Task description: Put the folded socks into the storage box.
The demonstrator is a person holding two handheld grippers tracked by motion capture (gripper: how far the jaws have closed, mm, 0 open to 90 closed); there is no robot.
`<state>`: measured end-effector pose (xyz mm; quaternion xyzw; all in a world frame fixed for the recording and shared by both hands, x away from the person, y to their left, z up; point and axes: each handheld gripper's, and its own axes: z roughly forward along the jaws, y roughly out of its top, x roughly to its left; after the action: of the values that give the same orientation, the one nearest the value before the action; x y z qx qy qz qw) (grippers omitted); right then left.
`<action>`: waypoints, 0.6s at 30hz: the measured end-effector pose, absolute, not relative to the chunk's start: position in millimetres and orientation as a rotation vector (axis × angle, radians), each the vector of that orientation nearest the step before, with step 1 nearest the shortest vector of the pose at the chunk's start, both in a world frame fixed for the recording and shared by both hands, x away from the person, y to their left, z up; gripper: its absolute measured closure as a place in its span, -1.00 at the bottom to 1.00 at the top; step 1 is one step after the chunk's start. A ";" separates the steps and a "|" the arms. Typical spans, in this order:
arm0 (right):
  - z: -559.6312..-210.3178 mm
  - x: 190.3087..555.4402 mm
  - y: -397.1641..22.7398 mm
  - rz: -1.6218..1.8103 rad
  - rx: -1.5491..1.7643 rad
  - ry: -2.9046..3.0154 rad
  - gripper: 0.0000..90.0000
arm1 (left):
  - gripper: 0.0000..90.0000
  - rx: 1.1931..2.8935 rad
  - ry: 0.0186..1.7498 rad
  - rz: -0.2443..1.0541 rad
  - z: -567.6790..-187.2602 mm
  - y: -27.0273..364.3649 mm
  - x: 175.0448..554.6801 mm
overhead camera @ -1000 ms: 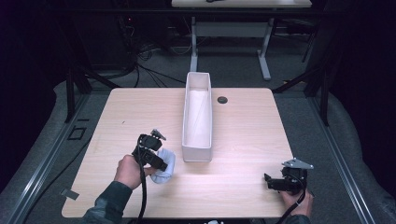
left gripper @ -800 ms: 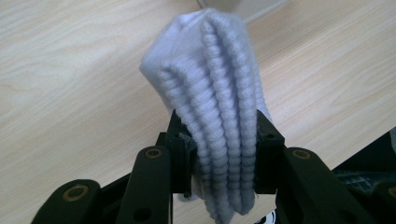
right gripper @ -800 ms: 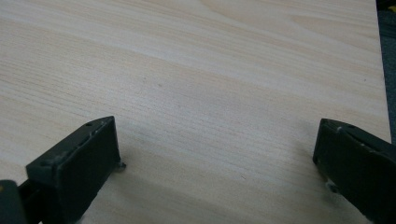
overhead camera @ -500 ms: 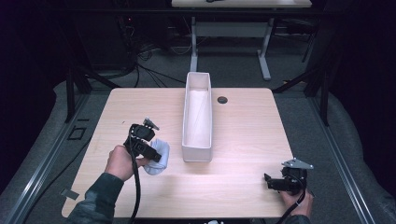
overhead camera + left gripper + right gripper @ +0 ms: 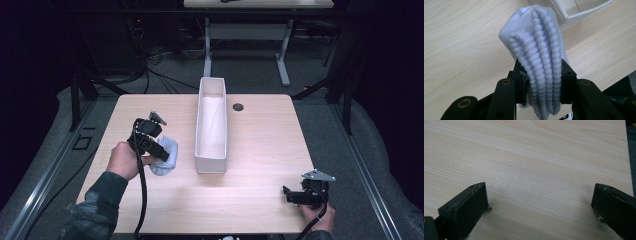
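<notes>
A folded pale blue ribbed sock (image 5: 165, 155) (image 5: 539, 65) hangs just above the wooden table (image 5: 260, 135), left of a long white open box (image 5: 212, 125). My left gripper (image 5: 159, 150) (image 5: 540, 75) is shut on the sock, whose folds bulge up between the two jaws. The box's near corner (image 5: 571, 12) lies just beyond the sock in the left gripper view. My right gripper (image 5: 289, 194) (image 5: 539, 207) rests near the table's front right corner, open, with bare wood between its jaws.
A small dark round grommet (image 5: 238, 106) sits in the table right of the box's far end. Beyond the table are a second desk's legs (image 5: 282, 50) and cables on the floor. Bare wood stretches between the box and my right gripper.
My left gripper has carried the sock away from the front edge, up the table's left side and closer to the box. The right gripper has not moved.
</notes>
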<state>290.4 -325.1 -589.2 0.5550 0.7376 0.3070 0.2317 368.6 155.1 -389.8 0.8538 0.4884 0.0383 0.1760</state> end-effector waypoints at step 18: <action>-589.2 290.2 -325.0 0.843 1.526 2.026 -1.00 | 0.46 2.407 1.373 0.141 -353.9 140.5 392.9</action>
<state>290.2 -325.0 -589.2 0.5553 0.7374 0.3066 0.2321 392.9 140.5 -353.9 0.8529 0.4866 0.0499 0.1822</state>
